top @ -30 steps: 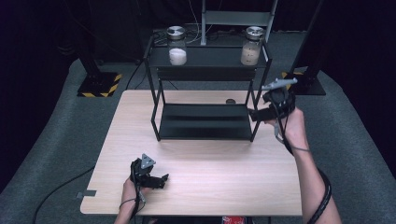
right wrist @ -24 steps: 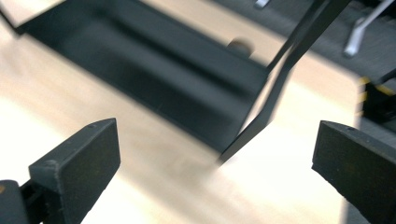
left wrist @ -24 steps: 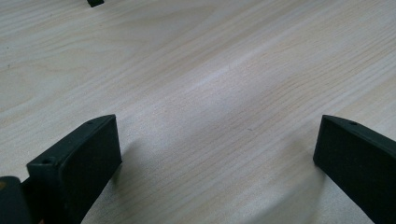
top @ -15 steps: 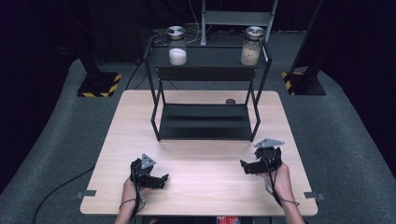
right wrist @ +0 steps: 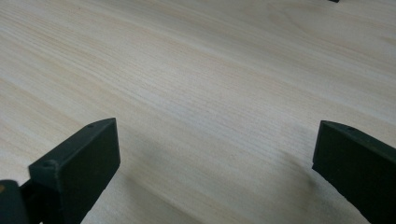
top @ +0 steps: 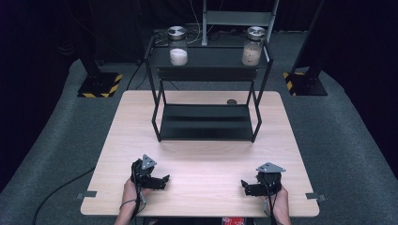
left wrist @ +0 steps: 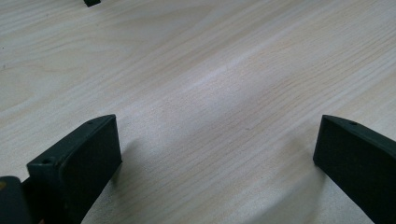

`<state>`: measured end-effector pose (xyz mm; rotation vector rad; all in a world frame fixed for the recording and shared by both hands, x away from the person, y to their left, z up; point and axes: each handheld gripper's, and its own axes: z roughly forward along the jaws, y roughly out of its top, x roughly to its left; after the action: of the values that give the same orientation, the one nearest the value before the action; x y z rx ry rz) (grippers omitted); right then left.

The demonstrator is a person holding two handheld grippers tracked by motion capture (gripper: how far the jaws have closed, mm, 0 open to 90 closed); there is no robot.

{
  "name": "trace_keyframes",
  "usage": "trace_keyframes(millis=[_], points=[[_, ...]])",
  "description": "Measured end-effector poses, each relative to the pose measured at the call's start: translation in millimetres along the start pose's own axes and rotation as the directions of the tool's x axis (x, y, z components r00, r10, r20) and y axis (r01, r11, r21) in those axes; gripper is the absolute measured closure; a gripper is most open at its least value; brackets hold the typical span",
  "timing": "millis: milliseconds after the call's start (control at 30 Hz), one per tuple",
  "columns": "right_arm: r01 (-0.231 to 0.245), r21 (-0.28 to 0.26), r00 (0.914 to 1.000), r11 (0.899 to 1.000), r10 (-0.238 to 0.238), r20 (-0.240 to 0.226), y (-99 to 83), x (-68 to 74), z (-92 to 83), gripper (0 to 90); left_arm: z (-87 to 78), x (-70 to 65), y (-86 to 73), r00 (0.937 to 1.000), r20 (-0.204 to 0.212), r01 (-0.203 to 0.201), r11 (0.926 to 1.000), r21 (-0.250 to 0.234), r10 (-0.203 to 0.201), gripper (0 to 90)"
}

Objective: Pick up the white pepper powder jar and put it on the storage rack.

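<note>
While a second earlier the right gripper (top: 246, 186) had been raised beside the rack's (top: 205, 123) right post, it now lay low near the tabletop's (top: 206, 159) front right corner, jaws spread wide with bare wood between them. It had barely shifted over the last half second. At the front left corner the left gripper (top: 164, 180) had stayed put, jaws likewise apart and holding nothing. Both jars, the white-filled jar (top: 178, 46) and the tan-filled jar (top: 253, 46), stood unchanged on the rack's top shelf.
</note>
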<state>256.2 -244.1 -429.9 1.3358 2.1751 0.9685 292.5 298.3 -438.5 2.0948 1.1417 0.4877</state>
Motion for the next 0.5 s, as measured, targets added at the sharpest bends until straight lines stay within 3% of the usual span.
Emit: trace_keyframes(millis=[200,500], points=[[0.012,-0.021,0.9999,1.0,-0.012,0.005,-7.1,1.8,0.5,0.0,0.0,0.0,-0.1,1.0,0.0,0.0,1.0,0.0,0.0,0.2],[-0.039,-0.068,0.9993,0.997,0.038,-0.003,-16.0,-3.7,-2.3,0.0,-0.1,-0.6,-0.4,1.0,-0.002,-0.003,1.0,-0.002,0.003,0.2]])
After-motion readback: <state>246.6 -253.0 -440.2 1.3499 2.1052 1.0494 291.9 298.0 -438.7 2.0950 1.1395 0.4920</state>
